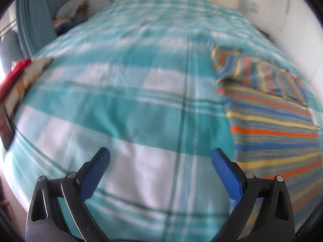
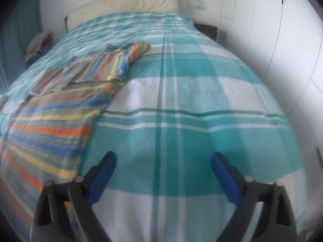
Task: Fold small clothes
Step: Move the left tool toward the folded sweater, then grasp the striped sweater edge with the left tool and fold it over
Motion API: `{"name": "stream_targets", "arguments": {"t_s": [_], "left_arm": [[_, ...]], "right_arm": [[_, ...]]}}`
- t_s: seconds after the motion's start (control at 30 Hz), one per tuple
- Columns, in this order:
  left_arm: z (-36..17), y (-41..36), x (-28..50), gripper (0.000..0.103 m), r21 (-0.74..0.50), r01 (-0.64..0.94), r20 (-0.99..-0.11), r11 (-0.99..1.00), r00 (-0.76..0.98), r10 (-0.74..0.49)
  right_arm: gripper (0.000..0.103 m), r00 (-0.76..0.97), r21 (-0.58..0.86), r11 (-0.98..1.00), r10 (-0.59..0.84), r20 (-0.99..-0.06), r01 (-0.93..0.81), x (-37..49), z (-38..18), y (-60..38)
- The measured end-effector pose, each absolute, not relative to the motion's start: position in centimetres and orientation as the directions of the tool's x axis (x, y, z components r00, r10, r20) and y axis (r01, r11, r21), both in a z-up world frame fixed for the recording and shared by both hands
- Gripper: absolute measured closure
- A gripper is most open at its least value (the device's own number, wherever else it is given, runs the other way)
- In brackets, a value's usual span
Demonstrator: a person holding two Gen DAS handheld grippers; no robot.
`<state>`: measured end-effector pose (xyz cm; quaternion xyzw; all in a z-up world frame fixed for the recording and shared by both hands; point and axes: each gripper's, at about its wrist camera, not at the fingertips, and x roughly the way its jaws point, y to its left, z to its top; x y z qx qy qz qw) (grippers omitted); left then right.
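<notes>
Both tools, left tool and right tool, gape empty above the bed. Striped garment lies flat between them, sleeve folded in. Mid-fold, I reckon; next: grab an edge, fold over.

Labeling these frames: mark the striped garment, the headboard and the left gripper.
striped garment (image 2: 50, 121), right wrist view, flat striped body
headboard (image 2: 125, 2), right wrist view, cream padded front
left gripper (image 1: 161, 161), left wrist view, between the open fingertips

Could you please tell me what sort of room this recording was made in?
Most likely a bedroom. A bed covered by a teal-and-white checked bedspread fills both views, with a cream padded headboard against the wall. A striped garment lies on the bedspread, and a blue curtain hangs at the side.
</notes>
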<state>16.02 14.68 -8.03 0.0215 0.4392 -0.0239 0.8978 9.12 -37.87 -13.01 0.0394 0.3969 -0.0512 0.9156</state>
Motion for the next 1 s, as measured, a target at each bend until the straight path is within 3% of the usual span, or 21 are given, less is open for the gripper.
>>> {"name": "stream_targets", "arguments": {"t_s": [0.07,0.17,0.27,0.33,0.37,0.4,0.43,0.5,0.53,0.57,0.6,0.63,0.67,0.87,1.0], "left_arm": [[-4.5,15.8,14.2,0.001,0.024,0.152,-0.786,0.988,0.613,-0.076],[-2.2,15.4,11.6,0.001,-0.007,0.315,-0.815,0.949,0.549,-0.188],[-5.1,13.2,10.1,0.001,-0.082,0.374,-0.848,0.924,0.461,-0.261],[-8.8,11.5,9.7,0.004,-0.097,0.356,-0.884,0.93,0.398,-0.245],[-10.5,10.7,9.5,0.007,-0.087,0.348,-0.9,0.933,0.375,-0.223],[-11.9,10.0,9.2,0.02,-0.082,0.344,-0.911,0.936,0.355,-0.211],[-12.9,9.6,8.8,0.029,-0.093,0.335,-0.92,0.938,0.332,-0.21],[-13.6,9.1,7.8,0.03,-0.128,0.333,-0.918,0.934,0.317,-0.239],[-13.6,8.6,7.2,0.033,-0.121,0.347,-0.915,0.93,0.325,-0.24],[-13.7,8.2,6.9,0.041,-0.109,0.362,-0.916,0.926,0.325,-0.235],[-13.7,8.0,6.6,0.082,-0.105,0.372,-0.916,0.922,0.324,-0.236],[-13.7,8.1,6.6,0.098,-0.137,0.372,-0.917,0.918,0.304,-0.26],[-13.7,8.6,6.9,0.099,-0.187,0.357,-0.914,0.915,0.279,-0.296],[-10.2,12.2,11.7,0.099,-0.457,0.279,-0.802,0.844,0.281,-0.527],[-8.1,12.2,19.5,0.099,-0.5,0.253,-0.741,0.828,0.369,-0.561]], "right_arm": [[0.015,0.705,0.008,0.999,-0.029,-0.708,0.048,6.6,-9.2,-37.6],[0.007,0.659,0.001,0.998,0.038,-0.751,-0.056,3.4,-5.9,-36.9],[0.006,0.568,0.135,0.986,0.165,-0.806,-0.095,1.4,-7.1,-36.2],[0.006,0.501,0.253,0.965,0.256,-0.827,-0.074,0.7,-9.9,-35.7],[0.006,0.468,0.315,0.948,0.304,-0.83,-0.057,0.4,-11.5,-35.5],[0.009,0.44,0.36,0.932,0.34,-0.831,-0.04,0.3,-12.9,-35.3],[0.012,0.418,0.39,0.921,0.363,-0.833,-0.022,0.1,-14.2,-35.1],[0.026,0.396,0.427,0.904,0.395,-0.829,-0.008,0.0,-16.0,-34.6],[0.027,0.391,0.441,0.898,0.411,-0.824,-0.014,0.0,-16.5,-34.1],[0.03,0.374,0.443,0.896,0.42,-0.827,-0.029,0.2,-17.2,-33.6],[0.048,0.359,0.42,0.906,0.406,-0.84,-0.043,0.1,-17.6,-33.0],[0.066,0.345,0.377,0.924,0.373,-0.861,-0.061,0.1,-17.7,-32.4],[0.097,0.328,0.391,0.917,0.395,-0.858,-0.081,0.2,-17.3,-32.3],[0.098,0.417,0.562,0.821,0.547,-0.726,-0.099,2.9,-11.6,-35.9],[0.098,0.533,0.597,0.799,0.537,-0.654,-0.074,9.4,-9.3,-38.9]]}}
